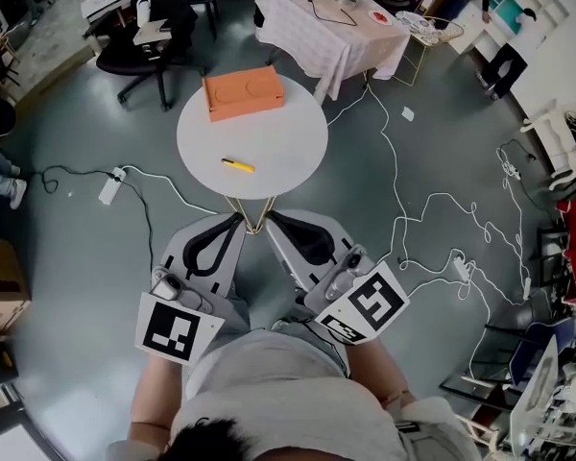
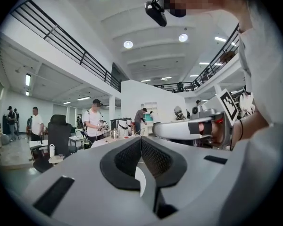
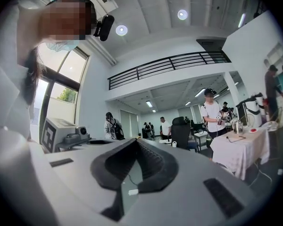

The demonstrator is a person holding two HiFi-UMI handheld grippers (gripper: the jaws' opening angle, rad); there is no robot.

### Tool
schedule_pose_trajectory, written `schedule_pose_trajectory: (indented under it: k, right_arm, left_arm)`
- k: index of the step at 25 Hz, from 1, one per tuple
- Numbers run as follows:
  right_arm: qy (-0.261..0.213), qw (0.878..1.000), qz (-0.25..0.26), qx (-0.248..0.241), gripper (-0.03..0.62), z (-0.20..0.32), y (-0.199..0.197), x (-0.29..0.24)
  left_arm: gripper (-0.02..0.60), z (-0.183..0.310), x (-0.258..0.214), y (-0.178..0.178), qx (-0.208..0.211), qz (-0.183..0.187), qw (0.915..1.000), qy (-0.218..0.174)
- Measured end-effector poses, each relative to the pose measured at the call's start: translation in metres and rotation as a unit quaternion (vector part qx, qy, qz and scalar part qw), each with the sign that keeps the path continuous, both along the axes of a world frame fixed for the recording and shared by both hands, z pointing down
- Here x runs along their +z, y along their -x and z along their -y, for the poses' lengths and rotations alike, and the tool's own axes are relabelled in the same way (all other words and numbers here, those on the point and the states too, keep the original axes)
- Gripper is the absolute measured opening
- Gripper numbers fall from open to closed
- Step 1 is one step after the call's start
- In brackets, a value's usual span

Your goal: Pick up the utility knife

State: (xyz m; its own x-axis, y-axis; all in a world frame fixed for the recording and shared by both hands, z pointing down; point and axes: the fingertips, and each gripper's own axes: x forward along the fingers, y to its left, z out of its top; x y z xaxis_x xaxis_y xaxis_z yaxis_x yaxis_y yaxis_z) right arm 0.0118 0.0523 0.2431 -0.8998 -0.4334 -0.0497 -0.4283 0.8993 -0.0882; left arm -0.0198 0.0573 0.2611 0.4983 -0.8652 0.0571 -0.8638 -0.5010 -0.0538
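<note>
Utility knife (image 1: 237,165): yellow, lying flat on the round white table (image 1: 298,152), left of centre and on the half nearer me. It sits at a slight angle w/ nothing touching it. Orange box (image 1: 243,92) is on the far part of the same table, apart from the knife.

Both grippers are low and close to my operator's body, short of the table, tips pointing toward its near rim. Neither is on or over the knife.

Left gripper (image 1: 236,218): jaws together, tips meeting in its own view, nothing between them, only the dark padded hollow behind the tips. Right gripper (image 1: 273,217): same, jaws closed tip to tip and empty. The two grippers sit side by side, tips angled in toward each other, w/ the table's thin gold legs (image 1: 254,215) showing between them. Each marker cube faces up at the head cam.

Around the table there's grey floor w/ white cables (image 1: 403,221) looping off to the right and a power strip (image 1: 109,191) to the left. Beyond are a black office chair (image 1: 144,51) and a cloth-covered table (image 1: 317,32). The gripper views look out level across the room; several ppl are standing in the bkgd.
</note>
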Motion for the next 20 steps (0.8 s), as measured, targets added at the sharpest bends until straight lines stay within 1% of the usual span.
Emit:
schedule_pose_trajectory:
  k: [6,13,17,20]
  right_arm:
    - [-0.002,0.999,-0.007,0.042,0.009,0.047,0.038,0.005]
    - [-0.011,0.996,-0.002,0.088,0.009,0.081,0.071,0.001]
    - [-0.005,0.994,-0.014,0.109,0.009,0.093,0.071,0.007]
    - [0.005,0.992,-0.016,0.124,0.009,0.103,0.065,0.012]
  left_arm:
    - [0.011,0.049,0.001,0.043,0.033,0.005,0.9994,-0.005]
    - [0.011,0.086,0.016,0.084,0.067,0.011,0.9976,0.006]
    - [0.011,0.105,0.031,0.090,0.090,0.014,0.9957,0.019]
    - [0.012,0.117,0.047,0.086,0.111,0.031,0.9928,0.031]
